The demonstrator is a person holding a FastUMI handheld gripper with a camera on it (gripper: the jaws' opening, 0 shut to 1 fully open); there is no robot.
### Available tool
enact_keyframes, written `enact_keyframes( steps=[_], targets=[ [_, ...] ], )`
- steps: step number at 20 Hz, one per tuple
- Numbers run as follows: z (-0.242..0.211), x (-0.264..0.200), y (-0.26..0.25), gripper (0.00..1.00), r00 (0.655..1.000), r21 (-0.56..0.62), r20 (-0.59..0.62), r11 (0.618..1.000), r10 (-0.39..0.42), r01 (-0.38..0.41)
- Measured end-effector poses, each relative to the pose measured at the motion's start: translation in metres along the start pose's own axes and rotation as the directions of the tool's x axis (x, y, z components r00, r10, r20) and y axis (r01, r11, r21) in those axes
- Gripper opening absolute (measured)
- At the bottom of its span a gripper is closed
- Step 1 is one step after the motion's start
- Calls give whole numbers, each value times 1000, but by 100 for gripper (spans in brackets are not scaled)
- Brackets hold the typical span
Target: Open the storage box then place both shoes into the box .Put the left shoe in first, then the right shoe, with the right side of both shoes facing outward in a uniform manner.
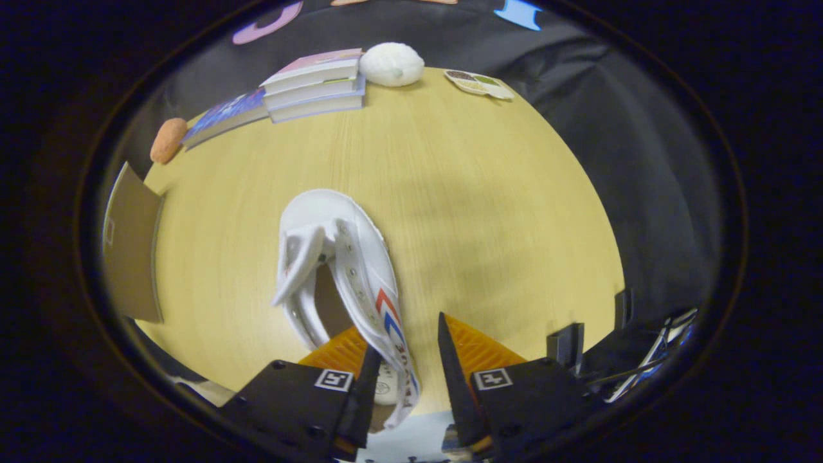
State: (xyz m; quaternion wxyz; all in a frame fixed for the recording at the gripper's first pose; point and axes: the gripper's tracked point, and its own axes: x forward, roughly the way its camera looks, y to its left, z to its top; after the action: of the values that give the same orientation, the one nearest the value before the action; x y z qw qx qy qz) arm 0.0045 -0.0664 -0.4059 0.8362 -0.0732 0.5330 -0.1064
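Between the tongs (404, 376), a white shoe (341, 270) on the desk (463, 212).
Its heel collar sits in the gap, touching the left finger while the right finger stands clear, so the tongs are apart, not clamped. Toe points away. A brown box flap (132, 247) stands at the desk's left edge, its inside hidden. Beyond lie stacked books (315, 83), a white lump (391, 64) and an orange lump (168, 139).

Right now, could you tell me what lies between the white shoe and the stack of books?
In the gripper view, only bare table separates the white shoe from the stack of books.
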Motion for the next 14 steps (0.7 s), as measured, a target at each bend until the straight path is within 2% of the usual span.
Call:
enact_keyframes(
  steps=[2,7,8,12,14],
  targets=[
    [5,6,3,26,1000,33,8,999,20,-21],
    [5,17,5,25,998,-23,1,997,70,-70],
    [1,35,0,24,999,-40,9,998,50,-49],
    [2,16,0,13,997,44,-16,996,81,-80],
    [-1,13,9,7,987,144,-25,978,159,-153]
  ],
)
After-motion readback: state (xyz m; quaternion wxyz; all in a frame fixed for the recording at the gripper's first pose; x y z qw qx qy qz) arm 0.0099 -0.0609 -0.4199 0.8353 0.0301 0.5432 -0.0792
